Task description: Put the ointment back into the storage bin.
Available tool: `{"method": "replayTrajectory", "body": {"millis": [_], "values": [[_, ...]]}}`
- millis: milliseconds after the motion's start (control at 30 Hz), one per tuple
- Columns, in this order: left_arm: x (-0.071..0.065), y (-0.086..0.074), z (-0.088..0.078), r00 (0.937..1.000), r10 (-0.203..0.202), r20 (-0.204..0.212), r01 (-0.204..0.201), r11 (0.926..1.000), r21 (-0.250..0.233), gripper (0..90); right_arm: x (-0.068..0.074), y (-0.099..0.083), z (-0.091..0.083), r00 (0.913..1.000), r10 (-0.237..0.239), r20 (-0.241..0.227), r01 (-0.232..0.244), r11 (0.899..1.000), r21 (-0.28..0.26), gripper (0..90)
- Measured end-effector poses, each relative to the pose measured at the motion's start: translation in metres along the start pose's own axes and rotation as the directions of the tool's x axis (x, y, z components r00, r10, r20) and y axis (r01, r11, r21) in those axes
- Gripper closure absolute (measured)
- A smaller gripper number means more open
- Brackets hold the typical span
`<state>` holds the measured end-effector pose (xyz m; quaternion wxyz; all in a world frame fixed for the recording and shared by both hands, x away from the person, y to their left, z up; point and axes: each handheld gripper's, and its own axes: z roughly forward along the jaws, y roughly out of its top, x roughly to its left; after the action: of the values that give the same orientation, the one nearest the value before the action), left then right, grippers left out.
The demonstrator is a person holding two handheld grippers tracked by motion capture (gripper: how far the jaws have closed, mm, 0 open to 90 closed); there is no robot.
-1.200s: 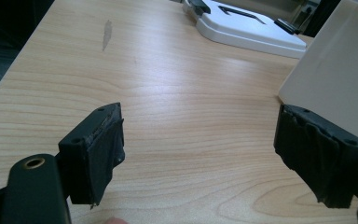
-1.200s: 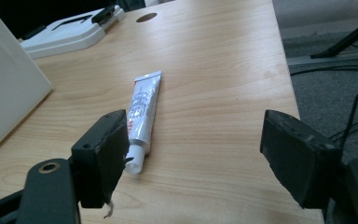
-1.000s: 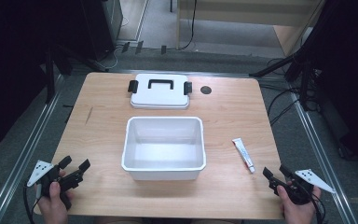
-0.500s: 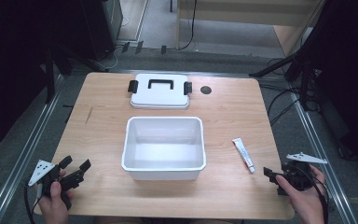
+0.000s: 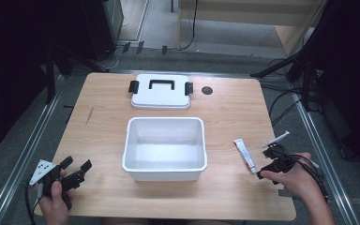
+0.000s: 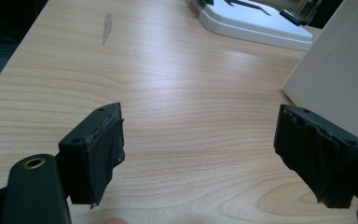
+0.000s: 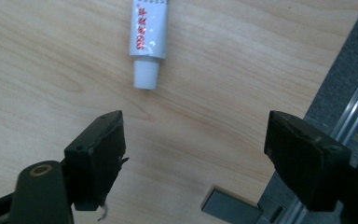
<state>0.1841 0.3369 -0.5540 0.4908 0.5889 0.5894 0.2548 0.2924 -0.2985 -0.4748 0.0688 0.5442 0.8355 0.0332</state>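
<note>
While high view blurs it, tube (image 7: 148, 35) shows red print — right claw (image 7: 193, 154) agape.

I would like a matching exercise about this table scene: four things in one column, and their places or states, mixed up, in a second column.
Things:
1. white lid with black handle
2. white tub
3. white tube with red print
4. right gripper

Places or states:
A. lying flat on the table right of the tub
B. at the far edge of the table, behind the tub
C. jaws open, nothing between them, just short of the tube's cap end
D. in the middle of the table, open and empty

Pairs: 1-B, 2-D, 3-A, 4-C
</note>
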Motion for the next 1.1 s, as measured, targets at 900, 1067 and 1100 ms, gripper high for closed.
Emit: {"method": "replayTrajectory", "body": {"millis": [900,1067,1100], "values": [[0.000,0.000,0.001,1.0000,0.003,0.002,-0.003,1.0000,0.008,16.8,0.017,0.066,0.026,0.9966,-0.062,-0.055,0.067,0.992,0.107,50.5],[0.000,0.000,0.001,1.0000,0.003,0.003,-0.004,1.0000,0.009,16.8,0.018,0.074,0.029,0.9971,-0.051,-0.057,0.056,0.994,0.093,57.3],[0.000,0.000,0.001,1.0000,0.004,0.003,-0.004,0.9999,0.010,16.8,0.018,0.075,0.029,0.9972,-0.052,-0.054,0.057,0.994,0.090,58.2]]}}
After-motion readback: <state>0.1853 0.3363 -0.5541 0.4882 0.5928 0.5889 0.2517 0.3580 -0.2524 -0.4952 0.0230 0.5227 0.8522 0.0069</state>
